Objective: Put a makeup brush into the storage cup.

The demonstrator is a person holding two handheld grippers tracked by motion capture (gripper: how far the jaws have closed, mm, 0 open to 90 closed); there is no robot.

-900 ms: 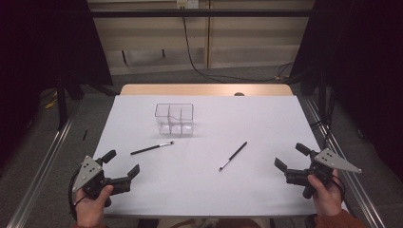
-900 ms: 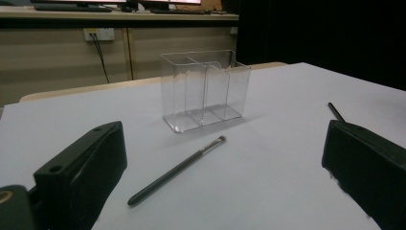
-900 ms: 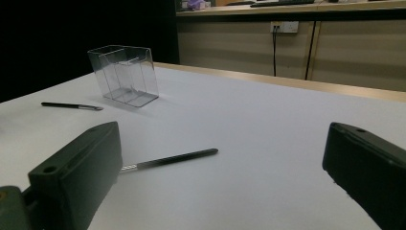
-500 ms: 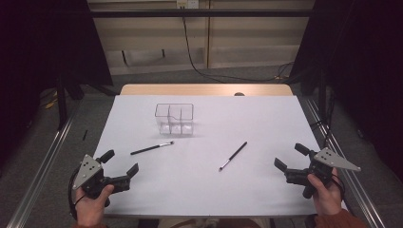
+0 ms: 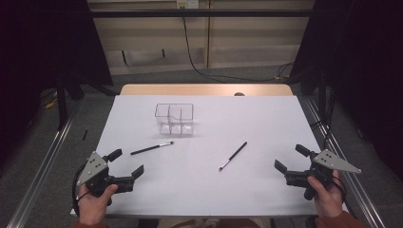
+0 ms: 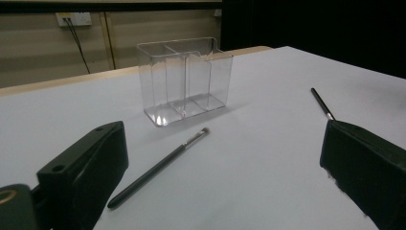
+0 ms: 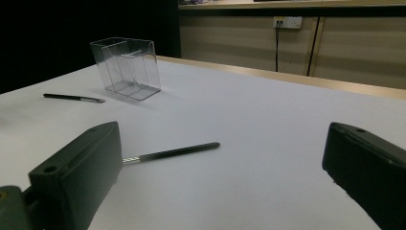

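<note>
The left gripper [image 5: 126, 165] hovers over the worktop's [image 5: 266, 118] near left corner, its jaws spread wide and holding nothing; the right gripper [image 5: 291, 160] sits likewise near the right edge, jaws equally wide and empty. Between them lies open white surface. The left brush [image 5: 152, 148] lies just ahead of the left gripper, bristles toward the clear organizer [image 5: 174, 118] (three compartments, nothing in them), which stands left of centre, well in from the far edge. The right brush [image 5: 233, 156] lies slanted, well apart from both.
</note>
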